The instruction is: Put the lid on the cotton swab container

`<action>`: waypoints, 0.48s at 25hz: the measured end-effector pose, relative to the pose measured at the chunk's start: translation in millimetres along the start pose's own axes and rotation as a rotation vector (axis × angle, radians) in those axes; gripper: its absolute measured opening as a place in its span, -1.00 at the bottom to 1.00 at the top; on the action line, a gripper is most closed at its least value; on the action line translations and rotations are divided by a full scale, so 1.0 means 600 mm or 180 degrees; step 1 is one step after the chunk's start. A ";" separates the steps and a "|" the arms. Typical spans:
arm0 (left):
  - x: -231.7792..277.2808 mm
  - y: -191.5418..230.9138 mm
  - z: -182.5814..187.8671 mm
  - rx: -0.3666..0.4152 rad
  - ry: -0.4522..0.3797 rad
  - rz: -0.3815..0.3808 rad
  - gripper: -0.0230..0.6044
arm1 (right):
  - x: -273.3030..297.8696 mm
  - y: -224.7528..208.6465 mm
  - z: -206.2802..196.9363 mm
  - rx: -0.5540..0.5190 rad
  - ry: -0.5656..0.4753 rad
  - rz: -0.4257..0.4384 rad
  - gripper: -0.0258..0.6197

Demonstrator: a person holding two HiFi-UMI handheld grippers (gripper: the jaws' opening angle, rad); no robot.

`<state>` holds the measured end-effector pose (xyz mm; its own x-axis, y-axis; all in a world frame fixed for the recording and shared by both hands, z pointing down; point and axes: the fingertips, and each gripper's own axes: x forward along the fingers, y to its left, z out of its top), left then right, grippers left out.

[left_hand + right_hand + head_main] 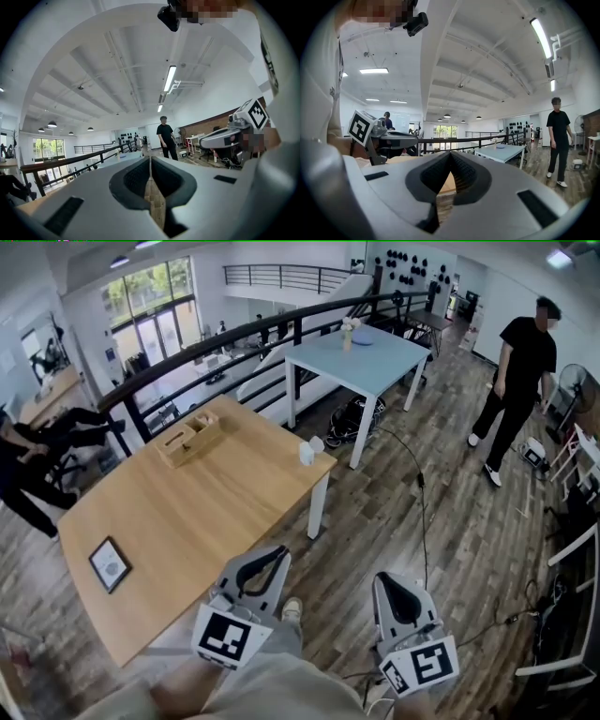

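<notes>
A wide loft office with a plank floor [450, 521] spreads out, and a pale wooden bench [187, 512] stands ahead of the person. Both tools are held low, close to the body and short of the bench. The left gripper [279, 553] has its jaws pressed together with nothing between them. The right gripper [386, 579] likewise has its jaws closed on nothing.

Well ahead of both pairs of jaws, nearer the left pair's line, a small white container [307, 452] sits at the bench's near corner, close to the edge. It is probably the cotton swab container, though it is too small to be sure, and no separate lid can be made out. Further ahead and left of the jaws lies a wooden organiser box [190, 437]. A dark framed panel [111, 564] lies well left of the left jaws.

The container looks light and smooth-sided, so it would likely slide or topple near that edge. One pair of jaws should steady its body low down, while the other takes the stiff lid by its rim.
</notes>
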<state>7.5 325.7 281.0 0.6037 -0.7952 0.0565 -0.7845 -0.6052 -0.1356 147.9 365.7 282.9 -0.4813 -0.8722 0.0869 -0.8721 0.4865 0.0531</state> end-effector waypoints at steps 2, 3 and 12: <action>0.031 0.021 -0.004 -0.0018 0.0029 -0.0020 -0.82 | 0.034 -0.018 0.002 0.0014 0.0023 -0.0001 -0.84; 0.049 0.034 -0.005 -0.0034 0.0039 -0.0030 -0.82 | 0.053 -0.026 0.002 0.0018 0.0043 0.0006 -0.84; 0.228 0.179 -0.026 -0.0071 0.0153 -0.0141 -0.82 | 0.261 -0.114 0.008 0.0052 0.0271 0.0025 -0.84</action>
<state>3.8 151.2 289.7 0.6307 -0.7683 0.1094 -0.7605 -0.6400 -0.1099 131.8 195.4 287.9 -0.4795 -0.8606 0.1717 -0.8699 0.4919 0.0357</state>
